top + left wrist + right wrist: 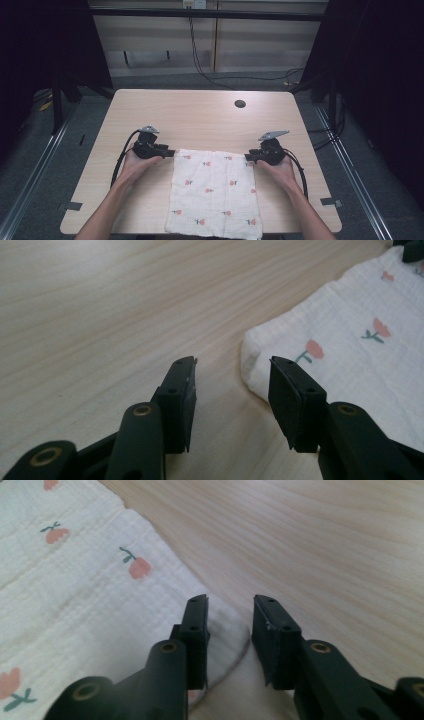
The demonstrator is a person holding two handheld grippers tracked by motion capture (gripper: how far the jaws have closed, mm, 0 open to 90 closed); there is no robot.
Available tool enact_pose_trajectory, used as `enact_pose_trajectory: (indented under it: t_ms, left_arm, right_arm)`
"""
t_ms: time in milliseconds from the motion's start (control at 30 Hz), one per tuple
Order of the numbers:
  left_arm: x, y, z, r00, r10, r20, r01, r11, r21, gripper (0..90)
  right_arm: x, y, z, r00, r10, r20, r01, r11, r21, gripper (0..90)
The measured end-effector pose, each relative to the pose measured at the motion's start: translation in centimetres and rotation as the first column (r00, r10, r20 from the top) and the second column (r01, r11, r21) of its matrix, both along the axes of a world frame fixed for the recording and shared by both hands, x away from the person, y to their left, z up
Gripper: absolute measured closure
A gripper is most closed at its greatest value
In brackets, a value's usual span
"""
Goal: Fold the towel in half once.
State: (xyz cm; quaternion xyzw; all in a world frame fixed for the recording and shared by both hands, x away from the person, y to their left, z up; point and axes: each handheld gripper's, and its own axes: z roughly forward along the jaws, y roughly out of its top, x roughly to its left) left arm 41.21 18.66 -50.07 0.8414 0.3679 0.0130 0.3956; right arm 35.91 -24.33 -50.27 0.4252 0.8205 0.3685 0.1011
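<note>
A white cloth [214, 192] printed with small red flowers lies flat on the wooden table [200, 115], reaching the near edge. My left gripper [170, 152] sits at its far left corner. In the left gripper view the cloth corner [252, 357] lies just ahead of the gap, and the left gripper [232, 365] is open with nothing between its fingers. My right gripper [248, 157] is at the far right corner. The right gripper [230, 602] stands open with the cloth's rounded corner [227, 630] lying in the gap beneath its jaws.
A dark round hole [240, 104] is in the table near its far edge. Black cables [120, 155] trail from both grippers along the person's forearms. Bare wood stretches beyond the cloth and on both sides.
</note>
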Motion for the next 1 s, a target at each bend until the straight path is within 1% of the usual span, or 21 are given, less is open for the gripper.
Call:
enact_pose_trajectory:
  t_ms: [33, 100, 133, 167, 200, 300, 367, 400, 433, 467, 500, 533, 567, 667, 700, 733, 767, 833, 900, 967, 1000]
  left_arm:
    - [-0.1, -0.1, 0.0, 1.0000, -0.002, 0.005, 0.002, 1.0000, 0.004, 53.5]
    - [-0.1, -0.3, -0.1, 1.0000, 0.000, 0.009, 0.000, 1.0000, 0.001, 53.0]
    - [-0.2, -0.4, -0.1, 0.9999, -0.002, 0.014, 0.002, 1.0000, 0.001, 52.9]
    - [-0.2, -0.5, -0.1, 0.9997, -0.018, 0.017, 0.018, 0.9998, 0.006, 52.8]
    - [-0.2, -0.6, -0.1, 0.9995, -0.021, 0.022, 0.021, 0.9997, 0.015, 52.8]
    - [-0.1, -0.9, -0.1, 0.9992, -0.032, 0.025, 0.032, 0.9994, 0.009, 53.6]
    - [0.0, -1.2, -0.2, 0.9993, -0.022, 0.029, 0.021, 0.9998, 0.004, 54.5]
    - [0.1, -1.4, -0.2, 0.9989, -0.032, 0.034, 0.032, 0.9994, 0.011, 54.8]
    - [0.1, -1.6, -0.2, 0.9985, -0.035, 0.043, 0.034, 0.9993, 0.018, 56.2]
    - [0.1, -1.8, -0.2, 0.9987, -0.032, 0.040, 0.032, 0.9994, 0.015, 57.3]
    - [0.2, -1.9, -0.2, 0.9983, -0.041, 0.041, 0.040, 0.9991, 0.013, 58.8]
    - [0.1, -2.1, -0.2, 0.9980, -0.051, 0.038, 0.051, 0.9986, 0.011, 62.9]
    - [0.1, -2.3, -0.2, 0.9972, -0.058, 0.048, 0.057, 0.9982, 0.020, 65.7]
    - [-0.1, -2.5, -0.2, 0.9964, -0.066, 0.053, 0.064, 0.9973, 0.035, 76.3]
    - [-0.1, -2.5, -0.3, 0.9957, -0.079, 0.047, 0.078, 0.9964, 0.033, 79.7]
    - [-0.2, -2.5, -0.4, 0.9956, -0.078, 0.052, 0.077, 0.9967, 0.025, 85.0]
    - [-0.2, -2.5, -0.4, 0.9956, -0.079, 0.050, 0.078, 0.9967, 0.021, 86.5]
    - [-0.3, -2.5, -0.3, 0.9947, -0.093, 0.043, 0.092, 0.9955, 0.022, 87.5]
    - [-0.3, -2.4, -0.3, 0.9946, -0.097, 0.035, 0.097, 0.9951, 0.020, 87.7]
    - [-0.5, -2.3, -0.2, 0.9952, -0.092, 0.031, 0.093, 0.9957, -0.002, 87.8]
    - [-0.6, -2.3, -0.1, 0.9952, -0.093, 0.030, 0.094, 0.9955, -0.012, 87.8]
  right_arm:
    - [0.0, 0.1, 0.0, 1.0000, 0.000, -0.001, 0.000, 1.0000, 0.004, 71.4]
    - [-0.1, 0.2, 0.0, 0.9999, 0.005, -0.009, -0.005, 0.9999, 0.010, 82.4]
    - [-0.1, 0.2, 0.0, 1.0000, -0.006, -0.003, 0.006, 1.0000, -0.007, 85.4]
    - [-0.1, 0.1, -0.1, 1.0000, -0.002, 0.002, 0.002, 1.0000, 0.002, 86.0]
    - [-0.1, 0.1, -0.1, 1.0000, 0.004, -0.006, -0.003, 1.0000, 0.006, 86.4]
    - [-0.2, 0.2, -0.1, 0.9999, 0.013, -0.002, -0.013, 0.9998, 0.018, 86.6]
    - [-0.3, 0.2, 0.0, 0.9999, 0.011, 0.000, -0.011, 0.9998, 0.020, 86.7]
    - [-0.3, 0.2, 0.1, 0.9999, 0.011, 0.001, -0.011, 0.9998, 0.018, 86.7]
    - [-0.2, 0.1, 0.0, 1.0000, 0.009, 0.001, -0.009, 0.9998, 0.020, 86.7]
    - [-0.2, 0.1, 0.0, 1.0000, 0.009, -0.002, -0.009, 0.9997, 0.025, 86.7]
    - [-0.2, 0.1, 0.0, 1.0000, 0.006, -0.001, -0.006, 0.9998, 0.021, 86.7]
    - [-0.2, 0.1, 0.0, 1.0000, 0.005, 0.001, -0.005, 0.9997, 0.025, 86.7]
    - [-0.2, 0.1, 0.0, 1.0000, 0.006, -0.001, -0.006, 0.9994, 0.033, 86.7]
    - [-0.3, 0.1, 0.1, 1.0000, 0.009, 0.000, -0.010, 0.9990, 0.043, 86.8]
    - [-0.3, 0.1, 0.1, 0.9999, 0.012, 0.000, -0.012, 0.9986, 0.052, 86.8]
    - [-0.4, 0.0, 0.2, 0.9999, 0.010, -0.004, -0.010, 0.9982, 0.059, 86.9]
    - [-0.5, 0.0, 0.2, 0.9999, 0.011, -0.008, -0.011, 0.9980, 0.062, 86.8]
    - [-0.5, -0.1, 0.3, 0.9999, 0.009, -0.010, -0.008, 0.9976, 0.069, 86.9]
    - [-0.6, -0.4, 0.3, 1.0000, 0.005, -0.009, -0.004, 0.9963, 0.086, 86.9]
    - [-0.7, -0.5, 0.4, 1.0000, -0.003, 0.005, 0.002, 0.9949, 0.101, 87.0]
    - [-0.8, -0.6, 0.6, 1.0000, -0.004, 0.003, 0.004, 0.9938, 0.112, 87.0]
